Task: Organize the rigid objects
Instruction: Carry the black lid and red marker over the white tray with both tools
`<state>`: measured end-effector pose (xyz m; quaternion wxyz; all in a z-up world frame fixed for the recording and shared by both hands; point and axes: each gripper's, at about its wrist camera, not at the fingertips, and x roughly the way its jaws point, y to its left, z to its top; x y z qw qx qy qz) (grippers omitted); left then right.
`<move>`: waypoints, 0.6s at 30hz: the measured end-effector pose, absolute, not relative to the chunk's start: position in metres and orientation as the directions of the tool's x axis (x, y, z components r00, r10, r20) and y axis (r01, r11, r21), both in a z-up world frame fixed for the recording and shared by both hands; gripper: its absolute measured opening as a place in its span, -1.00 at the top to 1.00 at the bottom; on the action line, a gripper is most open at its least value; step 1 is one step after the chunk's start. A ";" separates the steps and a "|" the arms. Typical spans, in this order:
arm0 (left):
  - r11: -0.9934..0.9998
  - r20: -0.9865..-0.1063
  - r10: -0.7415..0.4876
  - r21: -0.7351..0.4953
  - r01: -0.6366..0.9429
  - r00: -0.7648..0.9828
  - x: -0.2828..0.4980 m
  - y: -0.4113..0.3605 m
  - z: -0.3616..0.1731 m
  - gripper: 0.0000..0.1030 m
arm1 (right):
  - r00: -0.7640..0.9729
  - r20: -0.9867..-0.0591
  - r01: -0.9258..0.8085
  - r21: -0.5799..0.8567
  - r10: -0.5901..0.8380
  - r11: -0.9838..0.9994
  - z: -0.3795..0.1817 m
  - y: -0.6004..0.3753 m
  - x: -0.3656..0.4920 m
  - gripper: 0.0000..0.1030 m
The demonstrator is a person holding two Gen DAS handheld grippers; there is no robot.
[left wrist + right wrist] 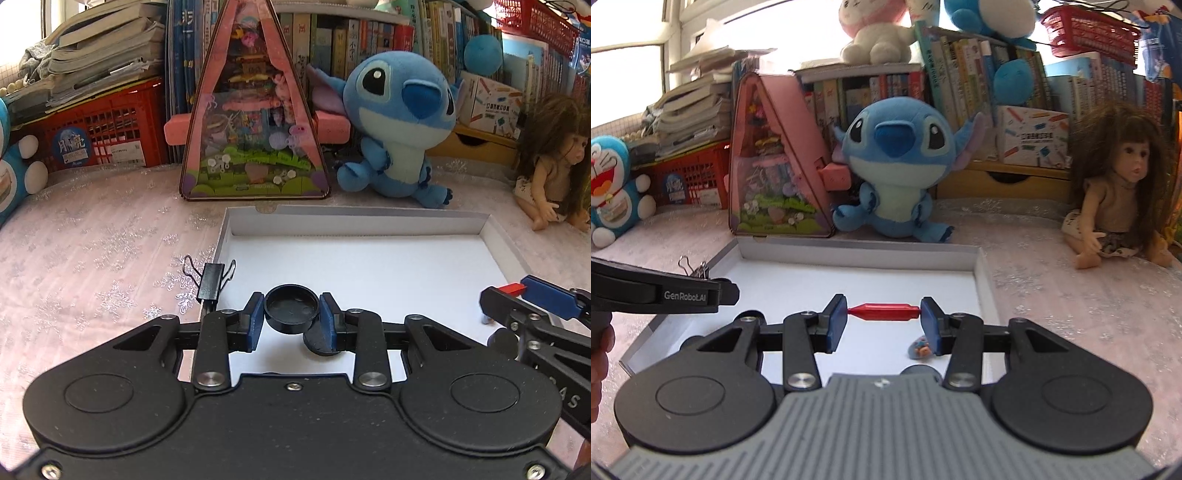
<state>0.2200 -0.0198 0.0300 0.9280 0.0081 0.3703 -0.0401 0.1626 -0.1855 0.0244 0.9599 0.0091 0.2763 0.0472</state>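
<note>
Pink tablecloth [1071,314] with a silvery snowflake print, soft and slightly glittering, covers the work surface. Shallow white cardboard box lid [982,273], rectangular, matte, low-walled, lies open on it and serves as the collecting tray. Left gripper [291,317], black with blue pads, hovers over the near left part of the tray, jaws closed narrowly on a round black plastic cap [291,308], hollow side up, smooth and rigid; a second dark disc [317,341] sits just beneath it, its nature unclear. Right gripper [883,317], same build, holds over the near right part of the tray, jaws set at medium width and pinching a red plastic spindle-shaped piece [882,312] end to end, its tapered tips against the pads. Black metal binder clip [212,282] with wire handles sits at the tray's left wall. Small multicoloured charm [919,349], lumpy, rests on the tray floor under the right pad. Judged step: setting both held items down inside the tray. To do it well, lower each until it nearly touches the floor before opening, keep the cap level so it does not roll, and free the spindle clear of the charm, since an end-to-end pinch can slip.
</note>
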 end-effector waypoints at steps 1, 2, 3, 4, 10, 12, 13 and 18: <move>0.997 -0.689 -0.067 -0.012 0.081 0.722 0.220 -0.020 0.029 0.41 | 0.839 -0.536 -0.088 0.045 0.099 0.995 0.023 -0.184 0.164 0.05; 0.997 -0.690 -0.065 -0.010 0.081 0.720 0.221 -0.020 0.027 0.41 | 0.834 -0.542 -0.090 0.047 0.101 0.995 0.021 -0.184 0.166 0.05; 0.997 -0.692 -0.064 -0.008 0.080 0.719 0.221 -0.021 0.026 0.41 | 0.831 -0.548 -0.091 0.047 0.102 0.995 0.020 -0.183 0.167 0.05; 0.997 -0.694 -0.063 -0.008 0.080 0.717 0.222 -0.021 0.024 0.41 | 0.827 -0.552 -0.092 0.047 0.102 0.995 0.018 -0.183 0.169 0.05; 0.997 -0.702 -0.060 -0.006 0.078 0.710 0.225 -0.020 0.018 0.41 | 0.808 -0.580 -0.098 0.044 0.106 0.994 0.011 -0.181 0.176 0.05; 0.997 -0.705 -0.059 -0.006 0.077 0.707 0.226 -0.020 0.016 0.41 | 0.803 -0.586 -0.098 0.042 0.104 0.994 0.010 -0.180 0.178 0.05; 0.997 -0.707 -0.058 -0.007 0.076 0.705 0.227 -0.020 0.016 0.41 | 0.801 -0.590 -0.098 0.042 0.104 0.994 0.009 -0.180 0.178 0.05; 0.997 -0.710 -0.056 -0.004 0.075 0.702 0.228 -0.021 0.012 0.41 | 0.792 -0.602 -0.098 0.040 0.102 0.994 0.005 -0.179 0.182 0.05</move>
